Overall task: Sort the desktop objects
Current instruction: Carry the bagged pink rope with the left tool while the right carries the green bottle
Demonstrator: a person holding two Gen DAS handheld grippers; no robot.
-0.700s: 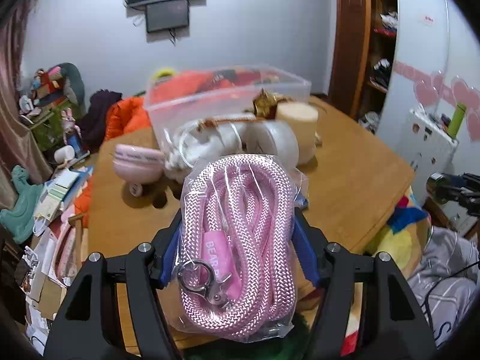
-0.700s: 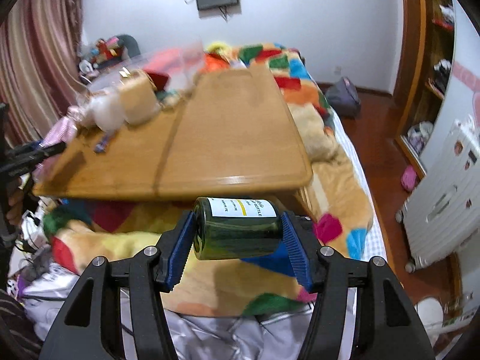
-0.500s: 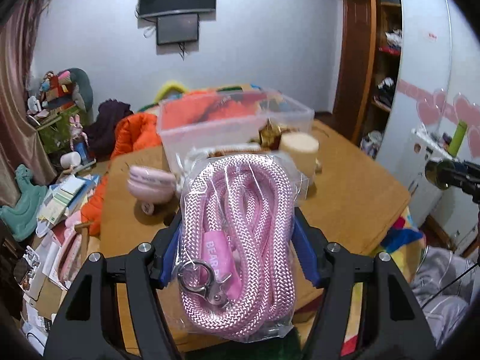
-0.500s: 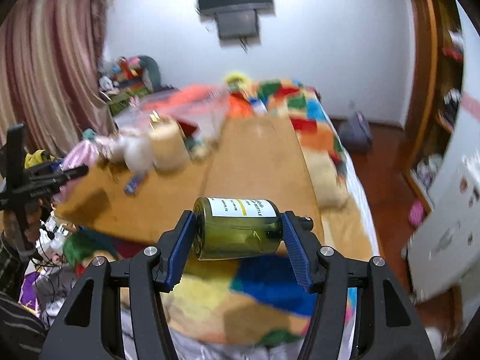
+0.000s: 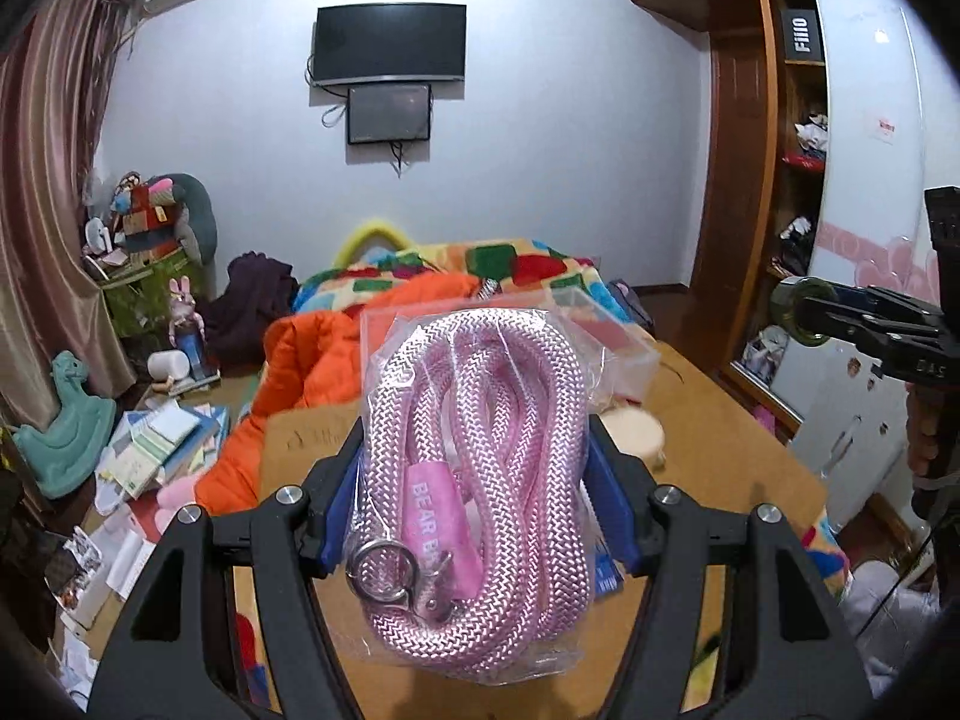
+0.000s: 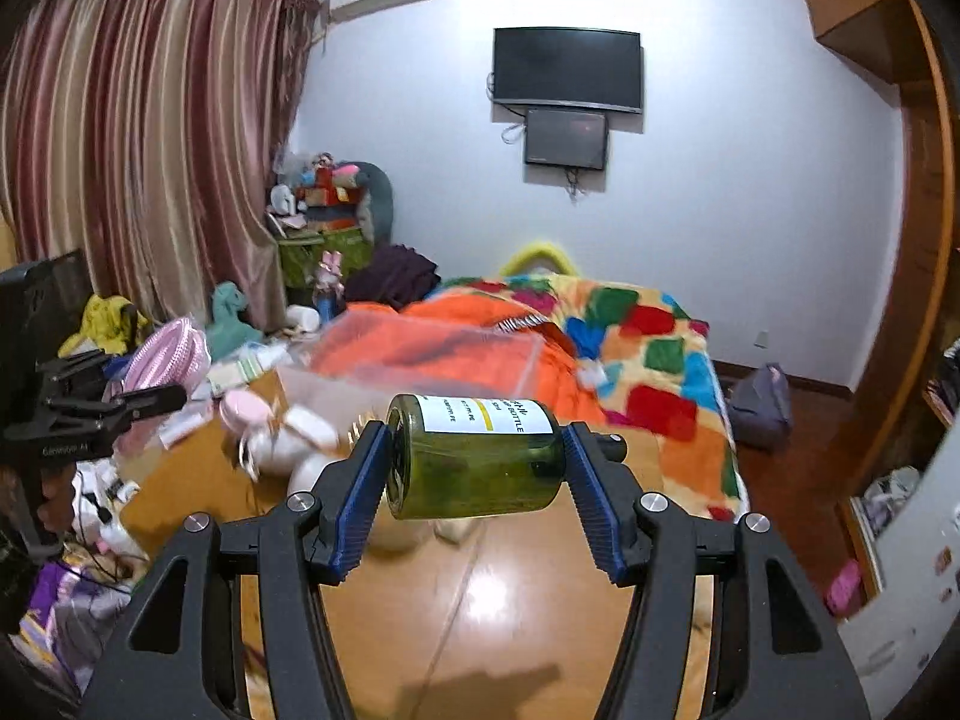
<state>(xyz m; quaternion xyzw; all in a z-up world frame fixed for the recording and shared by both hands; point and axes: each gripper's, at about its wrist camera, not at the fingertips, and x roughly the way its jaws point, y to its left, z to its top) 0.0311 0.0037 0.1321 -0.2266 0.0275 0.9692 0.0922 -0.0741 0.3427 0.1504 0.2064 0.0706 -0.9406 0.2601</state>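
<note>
1. Rope (image 5: 474, 474): a coiled pink braid sealed in a clear bag, its pink tag reading "BEAR B…" with the rest hidden. Its long axis runs away from you, with the metal ring (image 5: 381, 567) and clasp at the near end.
2. Your left gripper (image 5: 477, 504) has its jaws closed on the bagged rope from both sides, holding it in the air over the near edge of the table (image 5: 720, 456).
3. Bottle (image 6: 474, 462): dark green glass with a white label; you can read "BOTTLE" there, and the other print is too small. It lies sideways, long axis running left to right, base to the left and black cap (image 6: 612, 447) to the right.
4. Your right gripper (image 6: 477, 480) has its blue pads clamped on the bottle's two ends, holding it above the table (image 6: 480, 612).
5. Beyond the bottle a clear bin (image 6: 414, 360) sits on the table, blurred, with pale objects near it.
6. A box on the cupboard shelf reads "FIIIO" (image 5: 801, 39).
</note>
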